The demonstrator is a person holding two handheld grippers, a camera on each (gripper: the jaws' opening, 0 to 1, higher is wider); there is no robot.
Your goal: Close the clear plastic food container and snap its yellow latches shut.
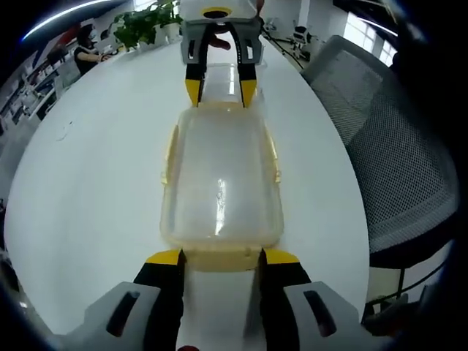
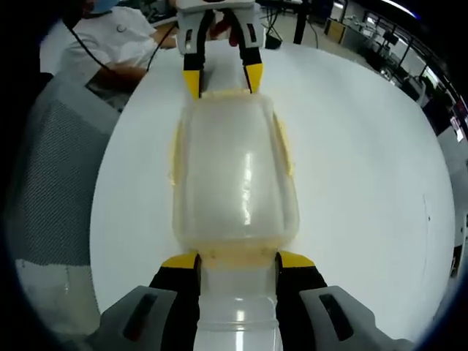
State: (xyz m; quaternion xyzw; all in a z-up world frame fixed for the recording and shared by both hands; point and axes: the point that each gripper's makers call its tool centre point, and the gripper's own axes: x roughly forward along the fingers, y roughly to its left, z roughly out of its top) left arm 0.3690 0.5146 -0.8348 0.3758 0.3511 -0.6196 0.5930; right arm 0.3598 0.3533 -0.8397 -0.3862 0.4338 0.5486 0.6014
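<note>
A white table [image 1: 95,190] spreads under everything, with a grey mesh chair [image 1: 395,153] at its edge. In the left gripper view, plants [image 1: 146,25] stand at the table's far end.

The container [image 1: 221,186] lies flat on the table between the two grippers, its lid [image 1: 219,175] resting on top. Yellow latches [image 1: 170,157] run along its long sides and at both short ends; whether any is snapped down cannot be told.

In the left gripper view, the left gripper [image 1: 221,257] sits at the container's near short end, its yellow-tipped jaws spread apart, one at each corner of the near end latch, touching or just short of it. The right gripper [image 1: 220,91] faces it from the far short end, jaws likewise parted at that end's latch.

In the right gripper view the same holds, mirrored: the right gripper [image 2: 238,260] stands released at the near end of the container [image 2: 235,175], jaws flanking the end latch [image 2: 235,257], and the left gripper [image 2: 222,80] meets the far end with jaws apart. Neither gripper clamps anything.
</note>
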